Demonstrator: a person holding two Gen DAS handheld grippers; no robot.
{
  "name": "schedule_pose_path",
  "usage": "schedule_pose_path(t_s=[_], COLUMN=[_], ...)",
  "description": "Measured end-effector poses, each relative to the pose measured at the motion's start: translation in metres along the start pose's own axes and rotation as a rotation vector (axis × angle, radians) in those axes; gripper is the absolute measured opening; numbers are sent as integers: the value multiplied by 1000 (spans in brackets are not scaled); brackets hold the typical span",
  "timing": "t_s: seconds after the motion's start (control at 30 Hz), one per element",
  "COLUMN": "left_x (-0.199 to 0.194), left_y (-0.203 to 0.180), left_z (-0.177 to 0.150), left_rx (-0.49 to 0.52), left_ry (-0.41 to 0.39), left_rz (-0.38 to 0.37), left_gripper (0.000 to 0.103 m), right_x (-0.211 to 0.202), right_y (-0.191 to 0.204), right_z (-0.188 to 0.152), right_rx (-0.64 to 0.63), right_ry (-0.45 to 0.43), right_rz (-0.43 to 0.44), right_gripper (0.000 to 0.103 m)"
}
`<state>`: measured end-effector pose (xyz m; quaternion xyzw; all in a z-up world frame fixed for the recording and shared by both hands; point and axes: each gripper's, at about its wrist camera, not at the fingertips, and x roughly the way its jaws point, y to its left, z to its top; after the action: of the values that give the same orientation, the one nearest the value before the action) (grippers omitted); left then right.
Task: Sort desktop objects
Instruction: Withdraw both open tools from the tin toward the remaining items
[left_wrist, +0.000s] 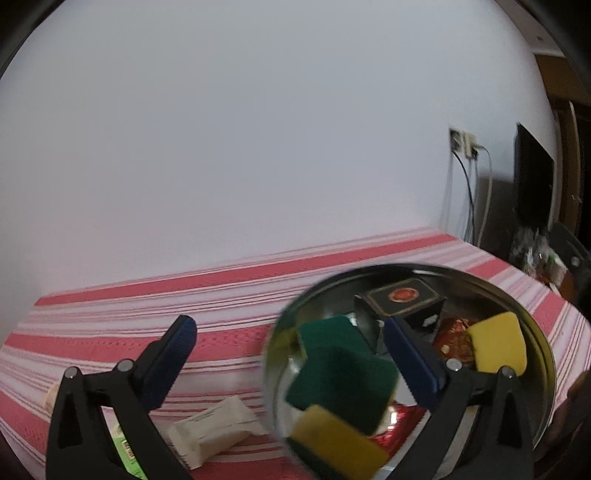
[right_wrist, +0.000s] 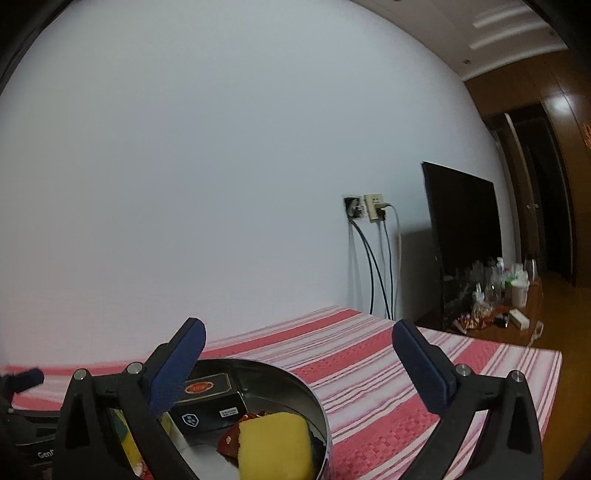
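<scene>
My left claw (left_wrist: 291, 358) stands fully open with nothing pressed between its blue pads; its right finger reaches over the round metal tin (left_wrist: 543, 343), and its left finger sits above the striped cloth. Nearest in the left wrist view, a yellow-and-green sponge (left_wrist: 332, 443) lies at the tin's near edge, blurred, with a second sponge, green face up (left_wrist: 340, 365), just behind it. A white wrapped packet (left_wrist: 214, 428) lies on the desk (left_wrist: 229, 280) just left of the tin, and a green-labelled item (left_wrist: 125, 454) shows partly behind the claw's left arm; I cannot tell what it is. Further inside the tin, a third yellow sponge (left_wrist: 498, 343) leans against the right wall, red foil wrappers (left_wrist: 452, 341) lie beside it, and a black box with a red emblem (left_wrist: 404, 299) stands at the back. My right claw (right_wrist: 299, 365) is likewise spread wide and holds nothing; its left finger hangs over the tin, its right finger over bare cloth. Beyond the desk, cables (right_wrist: 380, 266) hang from a wall socket (right_wrist: 365, 208), and a dark screen (right_wrist: 465, 236) stands beside cluttered bottles (right_wrist: 495, 284).
</scene>
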<state>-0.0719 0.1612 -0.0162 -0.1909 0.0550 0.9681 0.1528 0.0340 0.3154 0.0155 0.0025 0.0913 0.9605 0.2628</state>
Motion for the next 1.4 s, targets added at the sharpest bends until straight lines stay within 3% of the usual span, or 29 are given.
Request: schedule_pose_path(t_s=[0.17,0.27,0.8,1.4], left_x=[-9,-12,-17,-33], left_y=[31,44,73,139], left_z=[-1,-3,-19,-31], left_rx=[-62,-80,-73,-148], left_ry=[-47,-61,-59,-50], left_rz=[61,93,172,233], left_gripper=[102,102,102,102], right_x=[-28,-38,-52,-69], right_y=[5,16,67,127], right_z=[-1,-5,-15,-26], right_rx=[65,96,66,12], right_ry=[-139,-180,-143,-102], right_rz=[-6,14,116,262], right_gripper=[102,102,102,102])
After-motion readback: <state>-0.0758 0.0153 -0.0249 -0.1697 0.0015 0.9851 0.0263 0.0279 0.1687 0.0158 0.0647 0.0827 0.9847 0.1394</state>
